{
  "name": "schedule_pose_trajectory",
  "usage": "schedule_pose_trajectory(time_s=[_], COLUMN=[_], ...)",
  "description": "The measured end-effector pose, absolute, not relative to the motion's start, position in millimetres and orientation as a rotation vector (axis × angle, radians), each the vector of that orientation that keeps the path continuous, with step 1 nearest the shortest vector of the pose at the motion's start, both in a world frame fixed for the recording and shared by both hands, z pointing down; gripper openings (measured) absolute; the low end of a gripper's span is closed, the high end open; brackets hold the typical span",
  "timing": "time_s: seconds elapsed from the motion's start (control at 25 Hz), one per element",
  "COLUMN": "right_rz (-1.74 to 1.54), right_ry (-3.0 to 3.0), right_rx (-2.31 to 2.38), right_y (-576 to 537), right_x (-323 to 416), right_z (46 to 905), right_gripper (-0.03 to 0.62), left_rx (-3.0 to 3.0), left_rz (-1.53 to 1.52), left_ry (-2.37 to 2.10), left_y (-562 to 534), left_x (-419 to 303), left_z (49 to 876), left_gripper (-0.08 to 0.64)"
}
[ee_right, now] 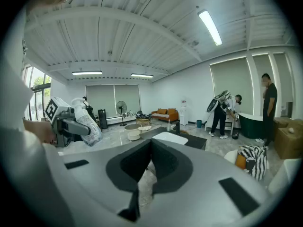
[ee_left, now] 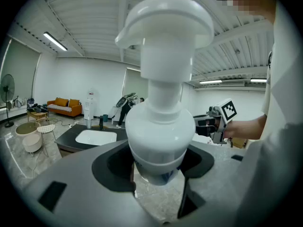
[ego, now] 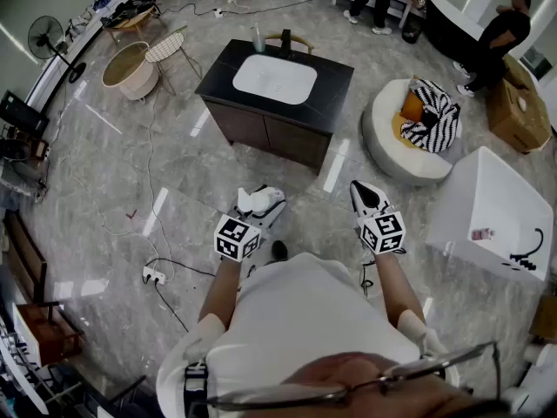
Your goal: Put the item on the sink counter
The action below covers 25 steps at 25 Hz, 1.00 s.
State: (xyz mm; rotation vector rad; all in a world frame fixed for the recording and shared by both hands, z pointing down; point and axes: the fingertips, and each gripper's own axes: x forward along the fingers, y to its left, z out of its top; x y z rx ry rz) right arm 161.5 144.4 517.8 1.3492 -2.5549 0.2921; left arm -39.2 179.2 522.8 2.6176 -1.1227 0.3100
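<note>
A white pump bottle (ee_left: 161, 126) stands upright between the jaws of my left gripper (ee_left: 158, 171), which is shut on its body. In the head view the bottle (ego: 261, 201) sits in the left gripper (ego: 258, 209), low over the floor in front of the person. My right gripper (ego: 359, 192) is level with it to the right; its jaws (ee_right: 149, 148) meet with nothing between them. The sink counter (ego: 335, 77), a black top with a white basin, stands ahead across the floor. It also shows in the left gripper view as the sink counter (ee_left: 71, 137).
A bottle (ego: 258, 39) and a dark faucet (ego: 285, 42) stand at the counter's back edge. A round white pouf (ego: 383, 138) with a striped cushion is right of it, and a white tub (ego: 487, 203) further right. Cables and a power strip (ego: 153, 274) lie at left. People (ego: 492, 37) stand behind.
</note>
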Motion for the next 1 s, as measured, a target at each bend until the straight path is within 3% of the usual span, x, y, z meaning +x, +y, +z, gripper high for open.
schedule_pose_trajectory(time_s=[1.0], right_rz=[0.362], right_ry=[-2.507], right_rx=[1.395], right_y=[100], right_x=[132], right_z=[528], right_gripper=[0.008], left_rx=[2.613], left_rz=[0.292], left_ry=[-1.087], left_y=[135], left_x=[-76], left_z=[533], left_gripper=[0.262])
